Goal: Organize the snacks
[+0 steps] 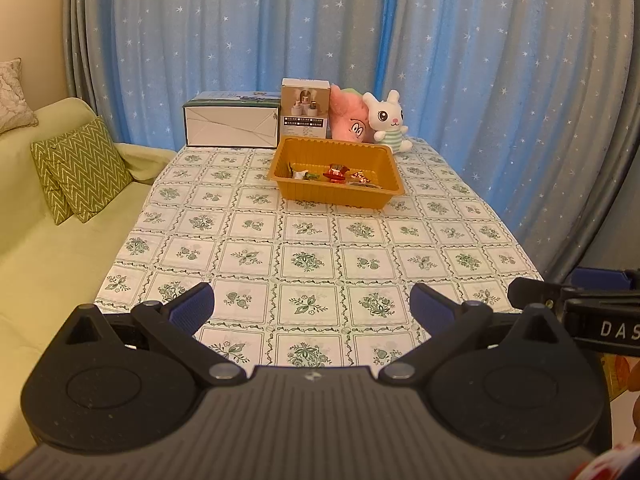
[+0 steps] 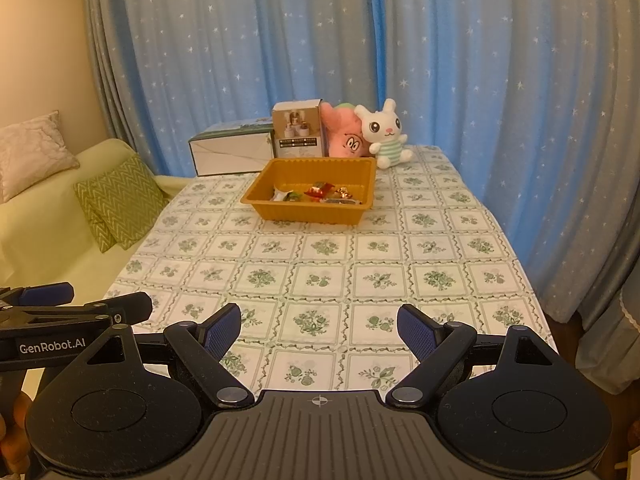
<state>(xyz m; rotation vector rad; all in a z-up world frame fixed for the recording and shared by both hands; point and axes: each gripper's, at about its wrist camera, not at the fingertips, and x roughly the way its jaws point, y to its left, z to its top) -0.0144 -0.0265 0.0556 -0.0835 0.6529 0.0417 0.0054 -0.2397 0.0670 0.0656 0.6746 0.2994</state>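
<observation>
An orange plastic tray (image 1: 304, 194) (image 2: 280, 210) stands toward the far end of the table and holds several wrapped snacks (image 1: 334, 172) (image 2: 318, 192). My left gripper (image 1: 312, 306) hovers over the near end of the table, open, with nothing between its blue pads. My right gripper (image 2: 320, 330) hangs beside it, also open and empty. Each gripper shows at the edge of the other's view. Both are far short of the tray.
Behind the tray stand a flat white box (image 1: 231, 124), a small upright carton (image 1: 305, 108), a pink plush (image 1: 348, 120) and a white rabbit plush (image 1: 386, 122). A floral cloth (image 1: 308, 260) covers the table. A green sofa with cushions (image 1: 80, 168) lies left; blue curtains hang behind.
</observation>
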